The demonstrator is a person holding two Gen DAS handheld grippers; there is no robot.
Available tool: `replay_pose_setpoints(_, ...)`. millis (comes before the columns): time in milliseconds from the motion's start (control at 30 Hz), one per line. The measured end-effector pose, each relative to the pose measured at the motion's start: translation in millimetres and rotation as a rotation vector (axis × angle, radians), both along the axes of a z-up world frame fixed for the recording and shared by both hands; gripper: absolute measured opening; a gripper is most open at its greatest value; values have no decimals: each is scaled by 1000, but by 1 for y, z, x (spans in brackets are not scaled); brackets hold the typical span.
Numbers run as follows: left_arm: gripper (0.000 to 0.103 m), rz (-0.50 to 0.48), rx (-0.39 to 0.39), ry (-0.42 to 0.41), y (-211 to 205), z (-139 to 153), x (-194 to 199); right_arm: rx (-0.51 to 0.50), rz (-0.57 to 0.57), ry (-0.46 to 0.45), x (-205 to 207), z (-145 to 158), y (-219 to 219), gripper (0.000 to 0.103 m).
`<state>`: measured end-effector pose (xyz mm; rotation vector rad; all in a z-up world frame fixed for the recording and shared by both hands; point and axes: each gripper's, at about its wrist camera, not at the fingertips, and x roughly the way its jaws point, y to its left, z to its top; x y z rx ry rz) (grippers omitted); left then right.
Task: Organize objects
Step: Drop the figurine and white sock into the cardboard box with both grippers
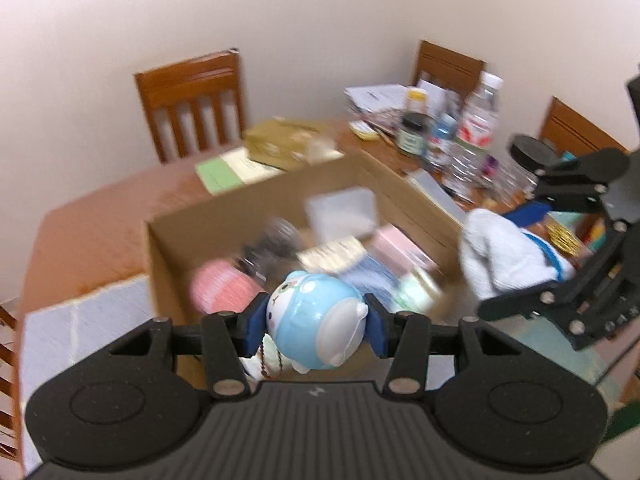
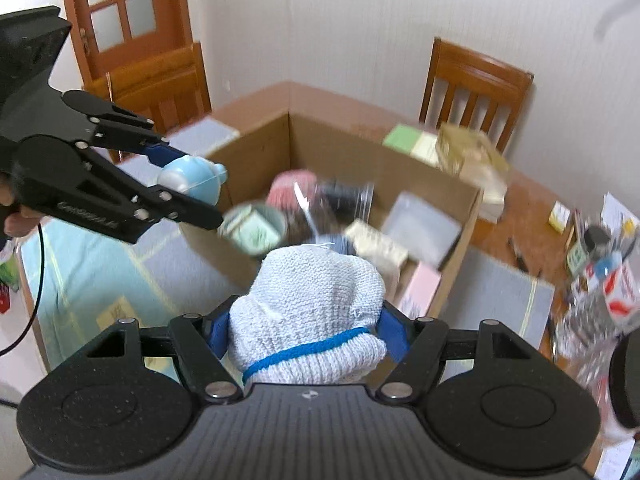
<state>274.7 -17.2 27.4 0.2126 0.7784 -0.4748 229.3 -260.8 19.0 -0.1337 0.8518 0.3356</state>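
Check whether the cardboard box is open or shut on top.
Open. The cardboard box has no lid or flaps covering it, and its contents, such as a pink box and a clear plastic case, show from above.

Contents of the open brown cardboard box are motion-blurred — individual items indistinct. Clear plastic bottles smeared, labels unreadable; wooden chair cut off at frame edge.

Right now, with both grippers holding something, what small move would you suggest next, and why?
Probably lower the left gripper a little and release: its blue toy appears to hang over the open cardboard box. The right gripper clamps the knitted glove nearer the box's edge, so it can follow.
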Motion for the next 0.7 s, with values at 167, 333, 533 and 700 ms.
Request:
replay_pose_setpoints(167,69,75,26,-45,14,1,32,-8,-6,-32,29,9,4,76)
replay_pose_setpoints(333,98,146,10,-95,27,-2,42,-16,-44,-35,60,6,7,76)
replay_pose_setpoints(533,100,161,17,-100,36,-7,38,-25,-125,-37,94,5,8,81)
replay_pose_setpoints(700,100,182,10,-107,43,-6,32,-35,-199,-88,103,15,7,103)
